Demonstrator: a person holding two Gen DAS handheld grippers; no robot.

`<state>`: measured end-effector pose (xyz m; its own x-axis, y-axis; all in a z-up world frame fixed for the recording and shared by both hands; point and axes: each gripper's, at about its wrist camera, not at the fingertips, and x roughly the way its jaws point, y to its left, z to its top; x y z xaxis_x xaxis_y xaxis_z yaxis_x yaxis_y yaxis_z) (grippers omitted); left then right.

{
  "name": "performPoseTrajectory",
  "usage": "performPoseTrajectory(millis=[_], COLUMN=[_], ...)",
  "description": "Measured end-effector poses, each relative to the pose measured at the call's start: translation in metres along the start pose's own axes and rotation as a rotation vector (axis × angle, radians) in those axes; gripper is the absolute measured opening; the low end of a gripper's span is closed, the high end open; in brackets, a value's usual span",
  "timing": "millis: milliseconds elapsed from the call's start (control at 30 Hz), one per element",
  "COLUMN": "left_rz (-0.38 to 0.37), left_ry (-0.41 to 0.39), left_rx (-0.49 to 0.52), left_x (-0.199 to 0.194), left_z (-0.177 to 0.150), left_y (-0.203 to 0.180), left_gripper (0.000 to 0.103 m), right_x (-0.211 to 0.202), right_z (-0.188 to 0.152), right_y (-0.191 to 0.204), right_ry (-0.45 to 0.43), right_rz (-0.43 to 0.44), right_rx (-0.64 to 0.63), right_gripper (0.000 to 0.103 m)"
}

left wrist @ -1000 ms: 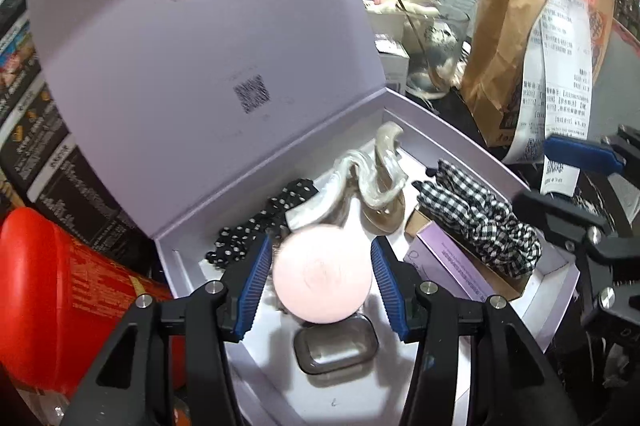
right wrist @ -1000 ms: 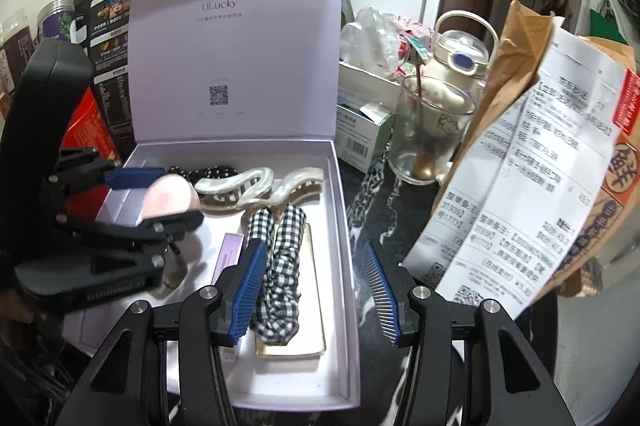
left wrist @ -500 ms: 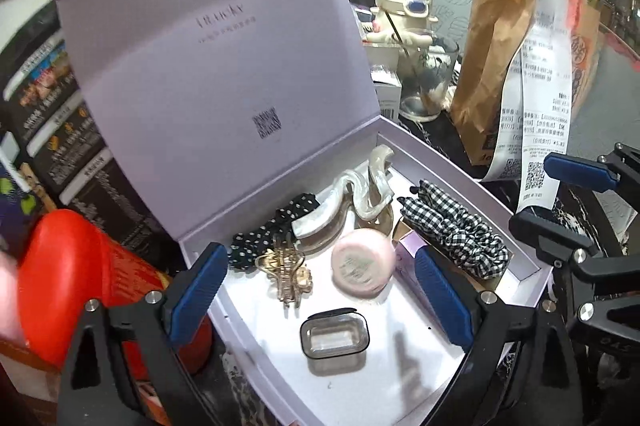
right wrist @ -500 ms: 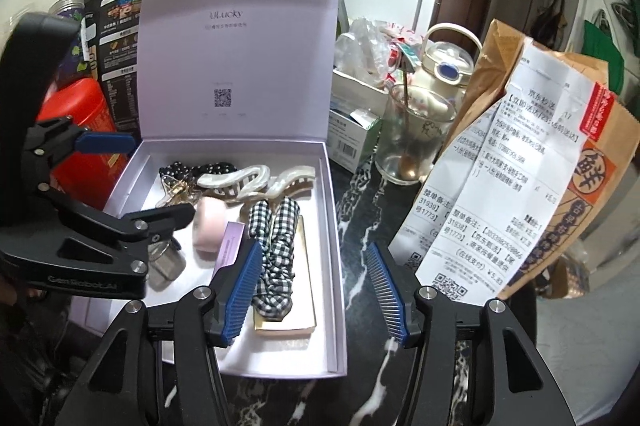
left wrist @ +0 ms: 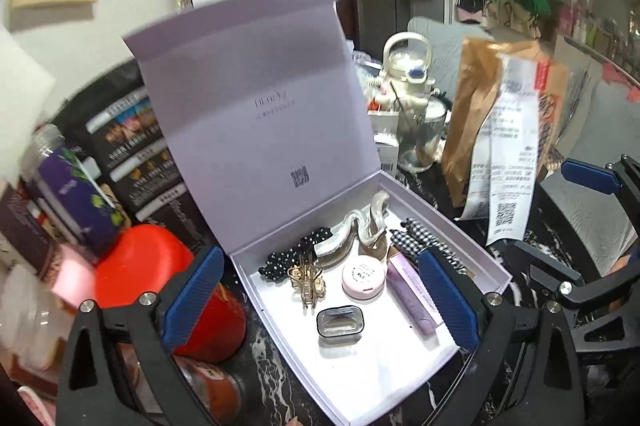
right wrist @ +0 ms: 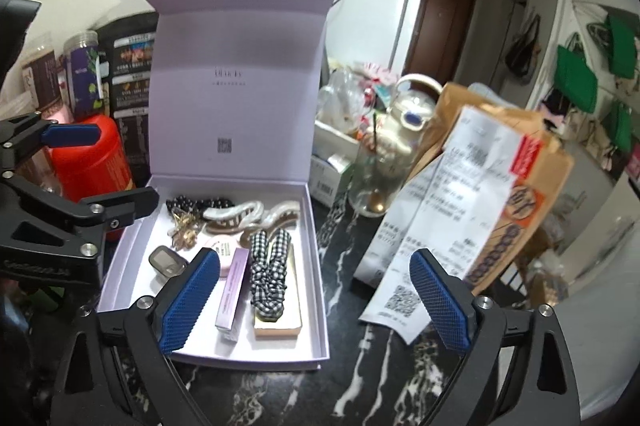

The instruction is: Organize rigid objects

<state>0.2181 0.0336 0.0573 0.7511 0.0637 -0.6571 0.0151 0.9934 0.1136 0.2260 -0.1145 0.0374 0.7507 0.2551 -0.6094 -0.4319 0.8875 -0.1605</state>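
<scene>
Pink compact lies in the box beneath the left gripper, its empty fingers opening wide.

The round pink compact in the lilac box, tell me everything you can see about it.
The round pink compact is a small, flat, smooth disc, plastic by its look, with small dark print on its pale lid. The lid is shut. It lies flat on the floor of the lilac box, behind the dark-framed clear case, with the gold claw clip on one side and the lilac tube box close on the other. No gripper touches it.
</scene>
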Motion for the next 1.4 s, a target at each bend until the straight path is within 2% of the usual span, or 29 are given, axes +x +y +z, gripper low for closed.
performPoseTrajectory(millis=[333,567,933,1400], left_rz=[0.001,-0.006,-0.002,-0.014], left_ry=[-0.073,-0.096,-0.095,-0.039], left_rx=[-0.001,-0.003,-0.003,0.000], left_x=[-0.051,-0.077,-0.111,-0.118], left_z=[0.001,-0.009,-0.042,-0.095], left_y=[-0.007,-0.014,-0.026,-0.035], left_gripper=[0.100,0.100,0.100,0.100], right_x=[-0.047,-0.079,-0.122,-0.135], right_z=[0.003,-0.002,-0.028,-0.075], right_y=[-0.008,-0.009,-0.001,0.023], right_ry=[-0.063,-0.093,-0.113,-0.053], right_rz=[-0.023,-0.053,-0.063,-0.078], right_rx=[0.062,0.070,0.090,0.104], right_gripper=[0.102,0.103,0.103,0.103])
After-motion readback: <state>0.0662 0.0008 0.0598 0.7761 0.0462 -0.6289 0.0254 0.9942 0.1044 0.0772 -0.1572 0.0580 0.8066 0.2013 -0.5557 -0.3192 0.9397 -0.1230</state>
